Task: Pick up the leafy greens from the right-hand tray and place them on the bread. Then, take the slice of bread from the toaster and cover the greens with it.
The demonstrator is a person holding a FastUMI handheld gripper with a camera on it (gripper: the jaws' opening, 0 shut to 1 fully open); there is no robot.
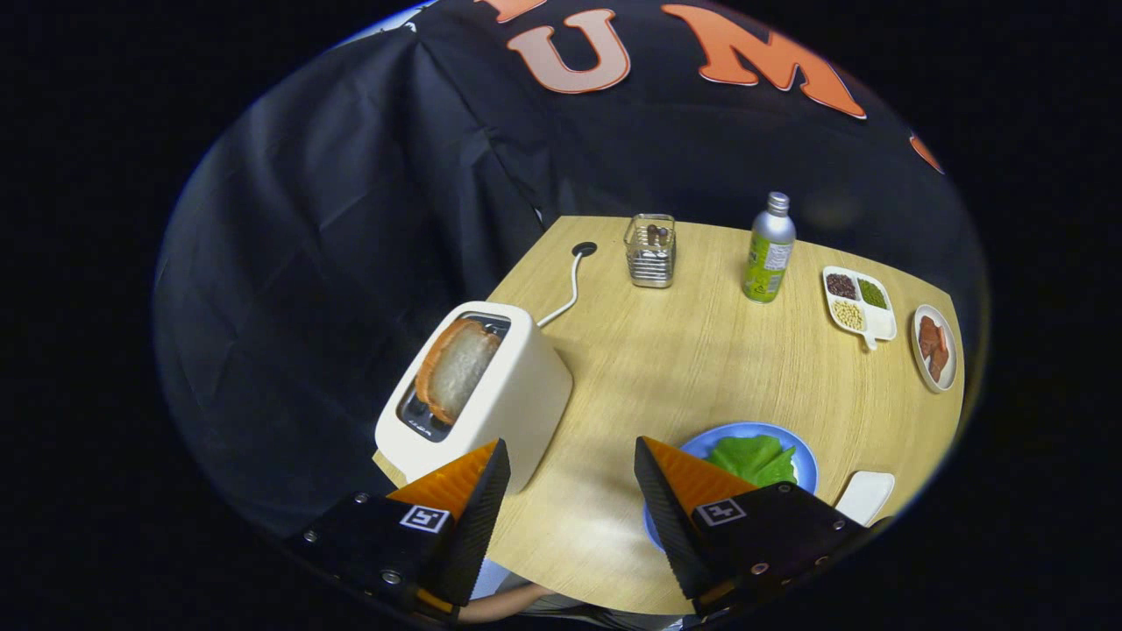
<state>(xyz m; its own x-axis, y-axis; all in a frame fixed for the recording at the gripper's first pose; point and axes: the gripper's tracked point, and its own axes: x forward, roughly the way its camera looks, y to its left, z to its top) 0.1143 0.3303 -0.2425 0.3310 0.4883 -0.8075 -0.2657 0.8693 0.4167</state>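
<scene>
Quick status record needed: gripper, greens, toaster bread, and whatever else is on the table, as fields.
gripper: gripper open, holding nothing, above the round wooden table
greens: green leafy greens on the blue plate, just beyond one finger
bread: toasted bread slice standing in the white toaster
next step (judged): likely fetch the slice
far side: clear glass holder, silver bottle with green label, white divided dish of beans, small plate of sliced meat

Black cloth wall (368,175) hangs in loose folds behind, draped close around a pale wood-grain surface (684,368) with a rounded edge, evenly lit from above.
</scene>
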